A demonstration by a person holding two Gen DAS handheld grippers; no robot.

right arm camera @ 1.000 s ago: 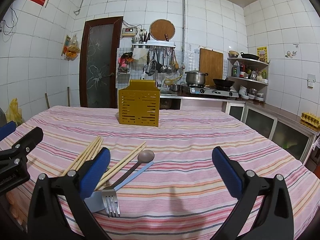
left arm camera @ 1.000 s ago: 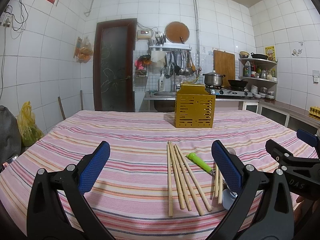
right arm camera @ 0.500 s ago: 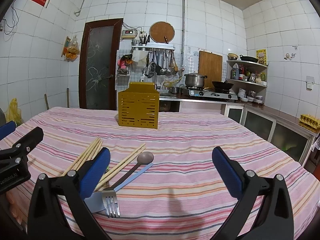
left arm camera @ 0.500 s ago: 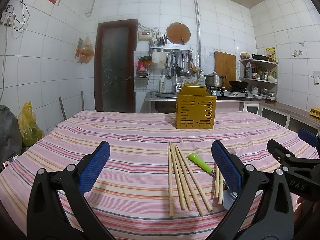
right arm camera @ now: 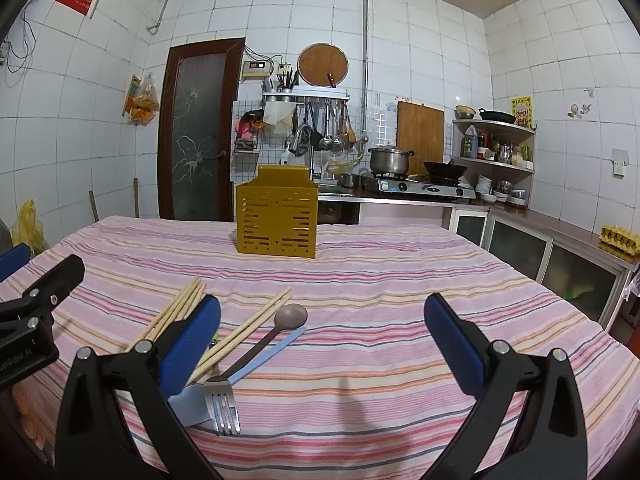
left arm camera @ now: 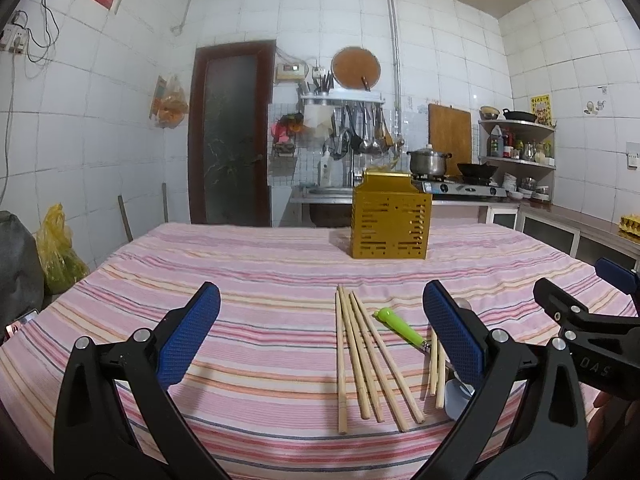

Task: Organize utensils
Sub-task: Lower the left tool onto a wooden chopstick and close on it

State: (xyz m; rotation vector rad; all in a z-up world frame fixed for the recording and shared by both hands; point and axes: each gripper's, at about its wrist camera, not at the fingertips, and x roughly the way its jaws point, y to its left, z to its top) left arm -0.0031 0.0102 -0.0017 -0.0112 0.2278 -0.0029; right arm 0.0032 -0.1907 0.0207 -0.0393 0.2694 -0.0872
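— Wooden chopsticks (left arm camera: 362, 356) are lying loose at lower centre of the left view, with the fork (right arm camera: 224, 400), spoon (right arm camera: 280, 322) and a green-handled piece (left arm camera: 398, 326) beside them.
— So is nothing sitting in the caddy (left arm camera: 390, 222) yet?
— Seemingly not; its inside is hidden. It's standing well behind them, mid-frame.
— And the grippers?
— Left gripper (left arm camera: 320, 336) and right gripper (right arm camera: 322, 338) are both hovering spread wide, gripping nothing.
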